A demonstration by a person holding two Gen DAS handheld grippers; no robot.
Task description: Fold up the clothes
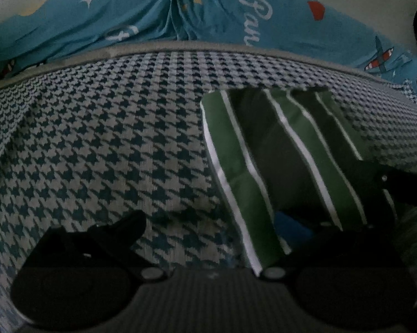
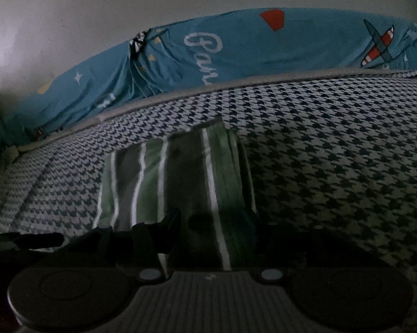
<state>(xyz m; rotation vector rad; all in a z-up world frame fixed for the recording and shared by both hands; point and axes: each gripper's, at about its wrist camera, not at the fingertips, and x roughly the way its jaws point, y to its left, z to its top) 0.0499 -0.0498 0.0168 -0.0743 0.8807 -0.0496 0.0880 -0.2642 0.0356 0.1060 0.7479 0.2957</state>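
White script reading "Pan", its end cut off by the blanket's edge, marks the teal printed bedsheet (image 1: 277, 22) at the far side. On the blue-and-white houndstooth blanket (image 1: 97, 138) lies the folded green garment with white stripes (image 1: 277, 152). The left tool (image 1: 225, 230) stands wide, its right finger on the garment's near left edge. The right tool (image 2: 216, 230) straddles the near edge; its grip is lost in shadow.

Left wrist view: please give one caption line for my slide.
Green striped garment on a houndstooth blanket, left gripper at its near edge.

Dim, slightly blurred, fisheye-warped edges.
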